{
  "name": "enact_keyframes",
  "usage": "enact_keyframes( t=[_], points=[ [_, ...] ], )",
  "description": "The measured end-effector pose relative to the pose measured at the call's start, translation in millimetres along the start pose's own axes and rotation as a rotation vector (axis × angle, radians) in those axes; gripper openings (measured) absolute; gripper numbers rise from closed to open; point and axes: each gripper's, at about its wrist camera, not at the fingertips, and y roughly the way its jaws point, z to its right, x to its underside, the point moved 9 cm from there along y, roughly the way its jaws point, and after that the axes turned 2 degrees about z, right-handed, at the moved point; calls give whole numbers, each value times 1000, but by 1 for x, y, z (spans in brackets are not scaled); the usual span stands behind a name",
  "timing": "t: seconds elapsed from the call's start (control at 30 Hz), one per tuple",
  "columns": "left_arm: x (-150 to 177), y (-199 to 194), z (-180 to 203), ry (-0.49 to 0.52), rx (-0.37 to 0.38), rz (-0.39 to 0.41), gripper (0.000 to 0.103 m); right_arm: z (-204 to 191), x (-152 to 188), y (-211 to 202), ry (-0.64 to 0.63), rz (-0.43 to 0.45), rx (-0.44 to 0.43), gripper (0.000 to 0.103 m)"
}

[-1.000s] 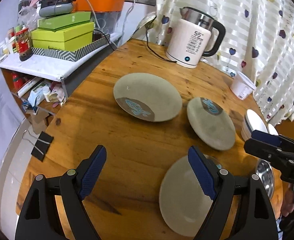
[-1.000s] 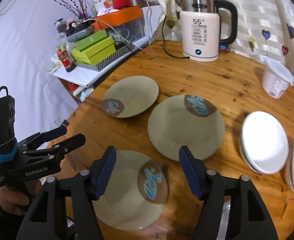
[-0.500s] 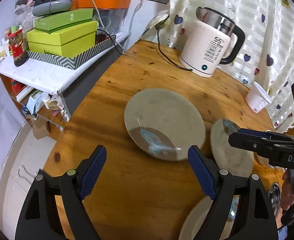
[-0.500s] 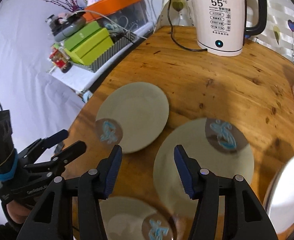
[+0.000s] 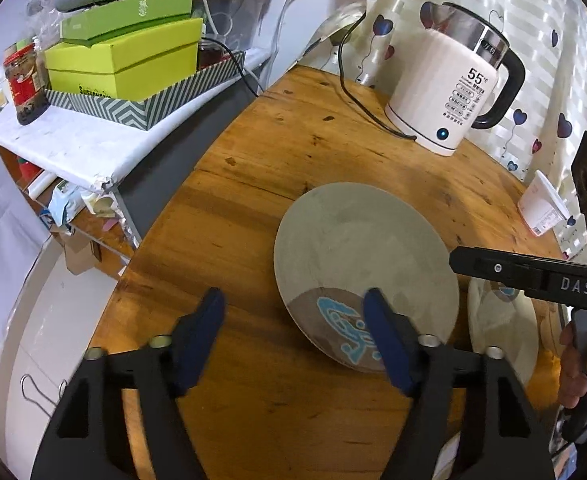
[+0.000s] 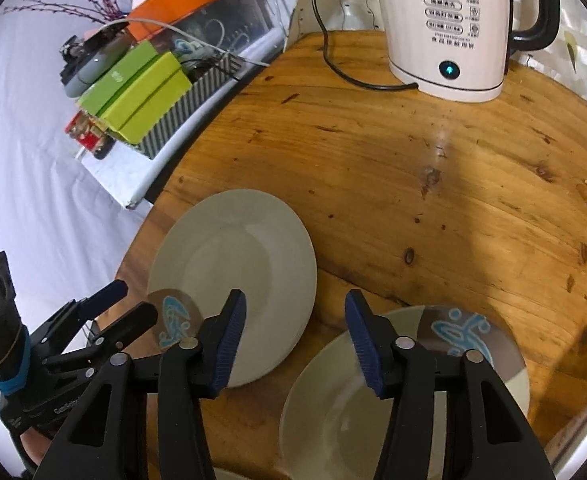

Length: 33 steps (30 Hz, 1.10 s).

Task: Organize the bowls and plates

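Observation:
A grey plate [image 5: 357,248] with a blue pattern lies flat on the wooden table [image 5: 253,184]. My left gripper [image 5: 293,304] hovers at its near-left rim with jaws closing. The right finger [image 5: 385,340] overlaps the patterned edge and the pads do not press on anything. My right gripper [image 6: 295,312] also has closing jaws. It hangs over the gap between that same plate [image 6: 237,264] and a second patterned plate [image 6: 421,384], gripping nothing. The left gripper [image 6: 133,302] shows beside the plate's left edge. The right gripper [image 5: 459,258] reaches in above the second plate [image 5: 501,328].
A white electric kettle [image 5: 453,96] with its cord stands at the table's far side, and a white cup [image 5: 541,212] is to the right. A shelf with green boxes [image 5: 125,60] borders the left table edge. A white plate [image 6: 585,428] peeks in at the lower right.
Both grippers have moved forward across the table toward the farthest patterned plate. Their jaws have narrowed. The nearest plate and the white plates have slid out of view.

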Motion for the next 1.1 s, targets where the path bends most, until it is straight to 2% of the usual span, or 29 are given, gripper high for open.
enact_keyframes(
  t=[0.17, 0.27, 0.4, 0.53, 0.6, 0.7, 1.1],
  points=[
    [0, 7, 0, -2, 11, -12, 60, 1, 0, 8, 2, -12, -7, 44],
    [-1, 10, 0, 3, 13, -16, 53, 0, -2, 12, 2, -20, -5, 35],
    [0, 14, 0, 3, 12, -24, 51, 2, -2, 18, 7, -29, -5, 32],
    [0, 18, 1, 6, 21, -30, 48, 3, -1, 22, 12, -37, -7, 22],
    [-1, 20, 3, 13, 30, -32, 39, 2, -1, 24, 12, -40, -13, 22],
    [-1, 21, 6, 23, 31, -30, 34, 1, -2, 26, 11, -38, -13, 22],
    [-1, 14, 7, 24, 26, -29, 34, 0, -1, 23, 18, -41, -18, 21]
  ],
)
